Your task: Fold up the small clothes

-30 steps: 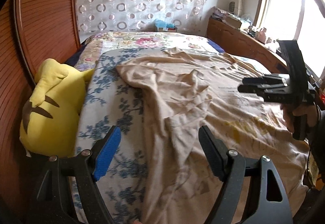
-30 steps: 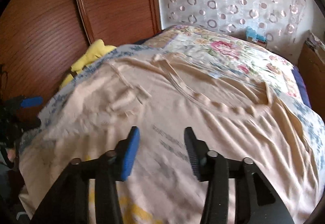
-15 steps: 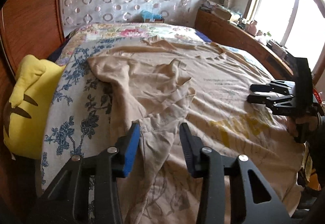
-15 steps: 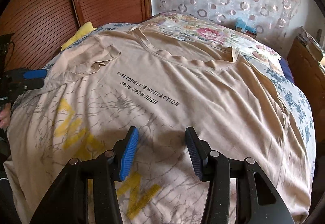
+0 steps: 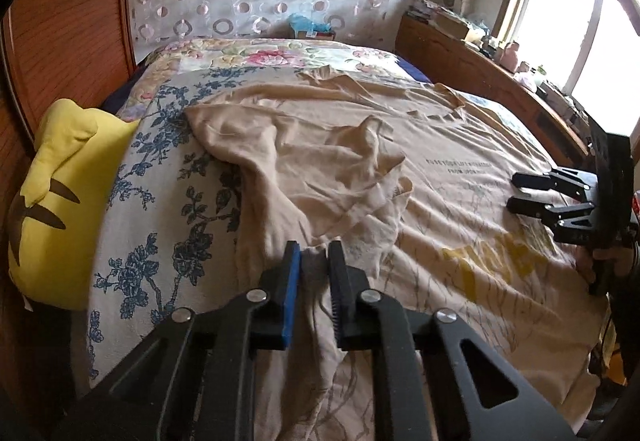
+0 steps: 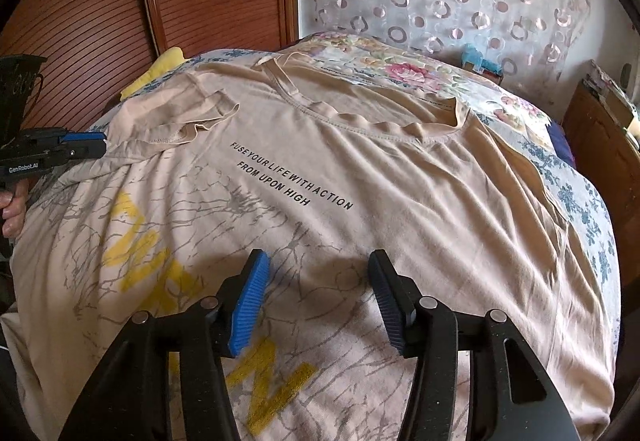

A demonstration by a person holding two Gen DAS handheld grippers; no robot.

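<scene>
Beige T-shirt (image 6: 360, 169) spread print-up across the floral bedspread (image 5: 168, 177), its left sleeve (image 5: 320, 157) rumpled inward. Left gripper (image 5: 314, 255) — jaws narrowed onto a ridge of the shirt's side edge, probably to draw that side over for fold 1. Right gripper (image 6: 316, 281) hovers above the lower print — jaws wide, holding nothing.

Bed hemmed in on two sides, shirt middle open

A yellow plush (image 5: 60, 197) and wooden wall (image 5: 60, 21) crowd the shirt's (image 6: 400, 193) bunched sleeve (image 5: 340, 169) side; a cluttered ledge (image 5: 472, 49) borders the opposite side. The bedspread (image 5: 172, 177) strip beside the plush is bare, and the shirt's flat middle lies unobstructed between the grippers.
</scene>
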